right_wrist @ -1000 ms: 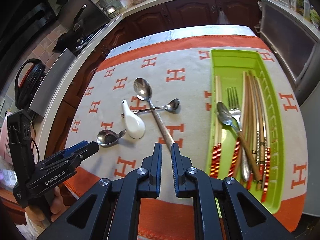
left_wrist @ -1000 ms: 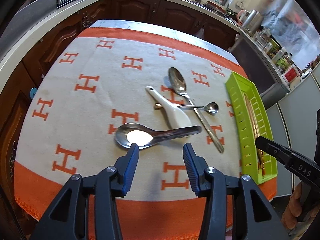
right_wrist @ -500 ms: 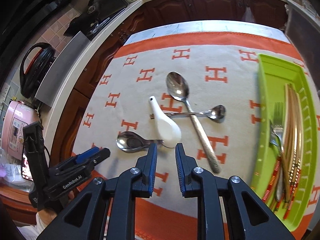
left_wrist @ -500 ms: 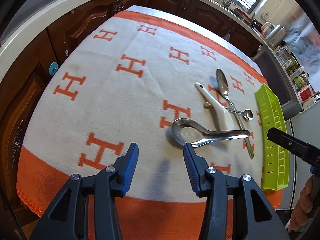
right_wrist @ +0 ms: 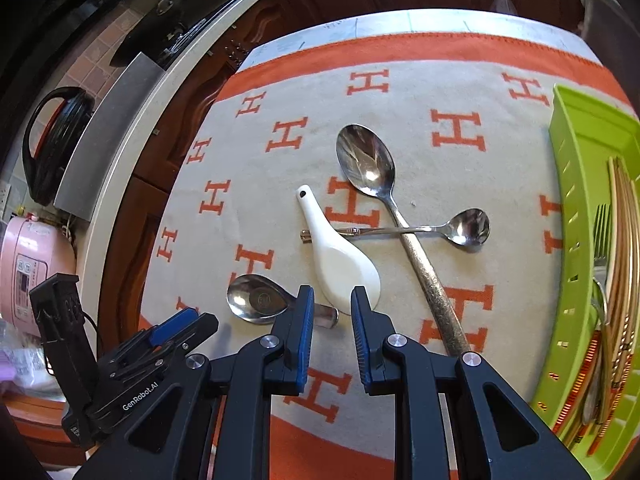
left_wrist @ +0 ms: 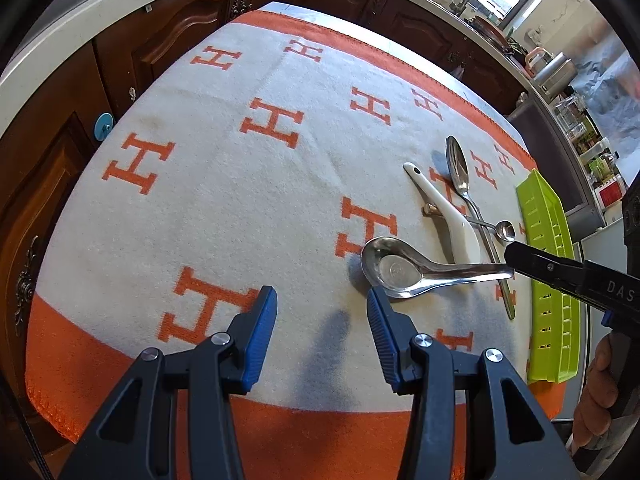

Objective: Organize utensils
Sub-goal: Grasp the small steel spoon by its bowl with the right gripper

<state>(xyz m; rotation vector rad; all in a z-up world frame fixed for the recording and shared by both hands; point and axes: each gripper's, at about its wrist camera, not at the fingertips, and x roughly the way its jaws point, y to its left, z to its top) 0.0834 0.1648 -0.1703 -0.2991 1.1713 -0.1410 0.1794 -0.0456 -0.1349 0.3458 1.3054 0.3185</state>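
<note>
Closer now: soup spoon (right_wrist: 264, 300) before right gripper (right_wrist: 330, 312)

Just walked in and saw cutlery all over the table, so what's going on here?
A person with a gripper in each hand is sorting utensils into the green tray, which already holds chopsticks and a fork. Four spoons lie on the blanket. The right gripper, jaws open and empty, hovers at the handle end of the steel soup spoon, beside the white ceramic spoon. The left gripper is open and empty nearby.
</note>
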